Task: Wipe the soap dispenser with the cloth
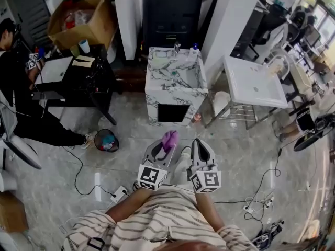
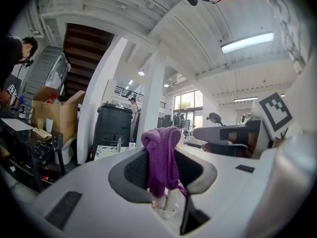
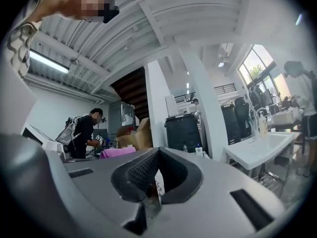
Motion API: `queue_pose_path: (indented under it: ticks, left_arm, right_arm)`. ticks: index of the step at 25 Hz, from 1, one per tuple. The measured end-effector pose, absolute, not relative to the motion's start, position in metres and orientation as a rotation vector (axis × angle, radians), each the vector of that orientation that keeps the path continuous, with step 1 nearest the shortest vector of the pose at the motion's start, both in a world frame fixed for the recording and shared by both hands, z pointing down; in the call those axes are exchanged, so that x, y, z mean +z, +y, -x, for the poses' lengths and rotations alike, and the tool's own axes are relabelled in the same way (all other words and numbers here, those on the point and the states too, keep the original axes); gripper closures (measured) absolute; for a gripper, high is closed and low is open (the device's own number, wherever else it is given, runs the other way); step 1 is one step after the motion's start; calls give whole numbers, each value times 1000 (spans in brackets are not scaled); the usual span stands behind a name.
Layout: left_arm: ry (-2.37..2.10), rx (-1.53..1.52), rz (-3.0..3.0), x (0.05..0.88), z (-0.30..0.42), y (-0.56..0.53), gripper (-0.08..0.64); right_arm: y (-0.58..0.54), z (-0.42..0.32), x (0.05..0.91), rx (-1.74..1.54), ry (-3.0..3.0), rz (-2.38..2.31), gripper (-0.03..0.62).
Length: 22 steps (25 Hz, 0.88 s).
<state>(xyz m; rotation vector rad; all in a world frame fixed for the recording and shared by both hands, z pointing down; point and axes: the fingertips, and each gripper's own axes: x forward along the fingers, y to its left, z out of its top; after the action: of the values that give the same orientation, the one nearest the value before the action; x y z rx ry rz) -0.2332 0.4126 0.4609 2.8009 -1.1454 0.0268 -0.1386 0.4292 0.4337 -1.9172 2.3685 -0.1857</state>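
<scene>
The marble-patterned sink stand is ahead on the floor. On its back rim a small soap dispenser with a blue top stands beside the faucet. My left gripper is held low in front of me, shut on a purple cloth. In the left gripper view the cloth hangs bunched between the jaws of that gripper, and the dispenser shows small and far off. My right gripper is alongside, shut with nothing in it. The dispenser is distant there too.
A white washbasin on a metal frame stands right of the marble stand, behind a white pillar. A black bin is behind it. At left are a black table, a cardboard box and a person. Cables and a power strip lie on the floor.
</scene>
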Motion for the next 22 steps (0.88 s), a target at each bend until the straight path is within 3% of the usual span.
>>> queue_pose_path:
  ticks: [22]
  left_arm:
    - [-1269, 126, -2833, 443, 64, 154, 436]
  right_arm:
    - [154, -16, 412, -154, 2441, 1749, 580]
